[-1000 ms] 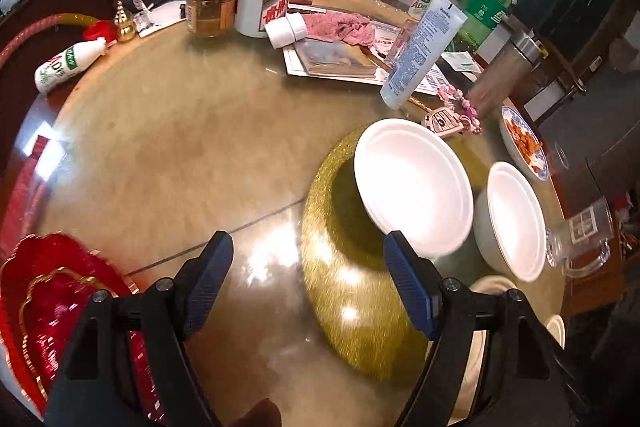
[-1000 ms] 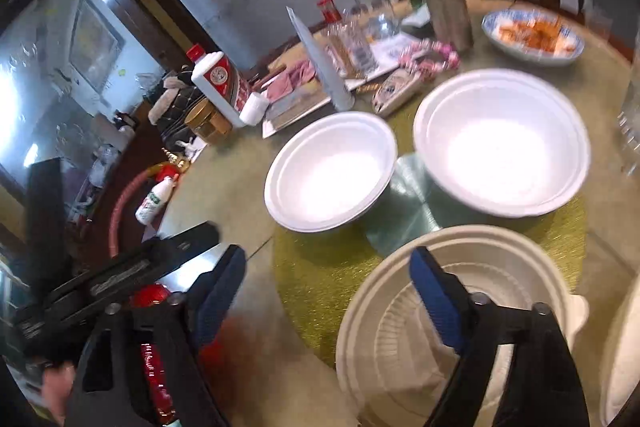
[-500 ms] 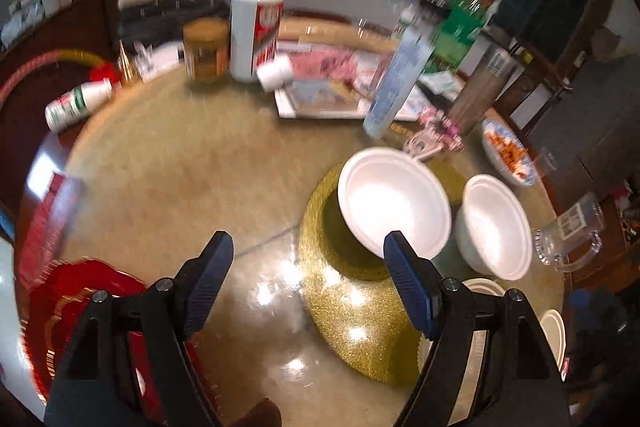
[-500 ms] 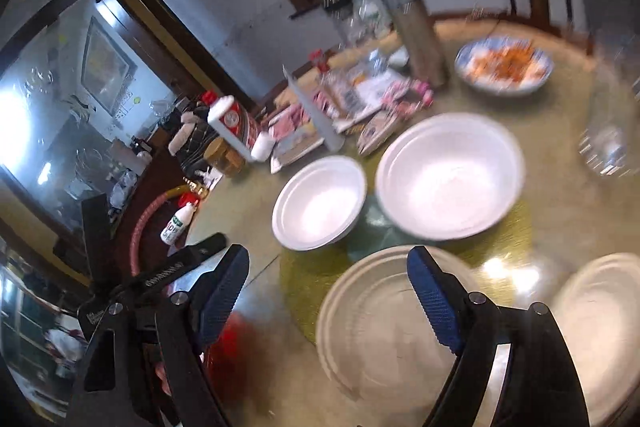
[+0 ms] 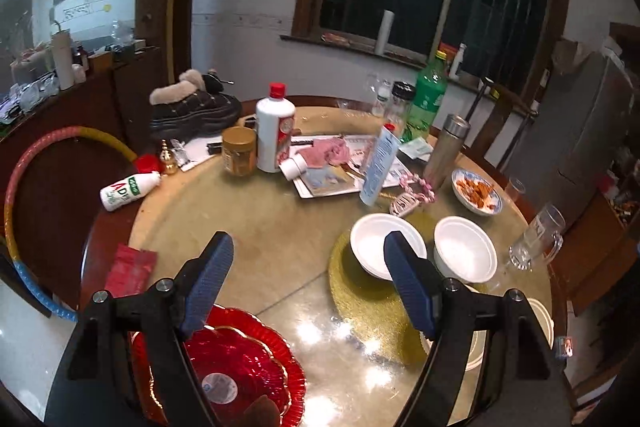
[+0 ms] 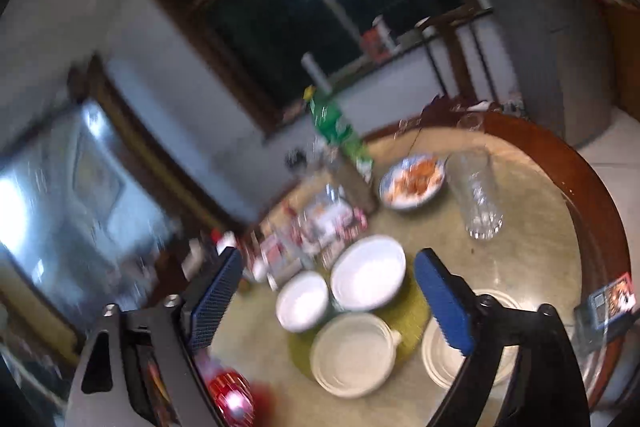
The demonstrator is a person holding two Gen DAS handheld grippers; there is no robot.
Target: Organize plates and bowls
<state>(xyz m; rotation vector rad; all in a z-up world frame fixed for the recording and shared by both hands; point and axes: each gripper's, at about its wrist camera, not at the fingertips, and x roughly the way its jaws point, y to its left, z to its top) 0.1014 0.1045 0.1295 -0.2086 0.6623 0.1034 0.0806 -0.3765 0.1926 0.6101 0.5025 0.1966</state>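
Your left gripper [image 5: 308, 283] hangs above the round table [image 5: 256, 223] with its jaws spread wide and nothing between them. Directly beneath its left finger lie the red plates [image 5: 240, 367], one nested in the other, glossy with scalloped gilt rims. Ahead and to the right of its right finger two white bowls [image 5: 464, 251] stand side by side, the nearer one on a gold placemat [image 5: 372, 311]. Further out is clutter you need not touch: a white bottle [image 5: 274, 131], a jar [image 5: 239, 157], a glass mug [image 5: 536, 243] and a dish of food [image 5: 476, 191].

Your right gripper [image 6: 326, 301] is likewise wide apart and holds nothing; its view is blurred. Between its fingers and a little ahead you see the same two bowls [image 6: 368, 273], and closer in two pale plates [image 6: 352, 353], one of them partly hidden behind the right finger.

The white bowls look thin, light and rather stiff, probably foam or light plastic, so they should lift easily but may dent under a hard pinch. Take each by the rim, one finger inside and one outside, and close gently. The red plates look slick and perhaps brittle; a rim pinch with the plate kept level seems safest. The pale plates lie flat, so you may need to get a finger under the edge first.
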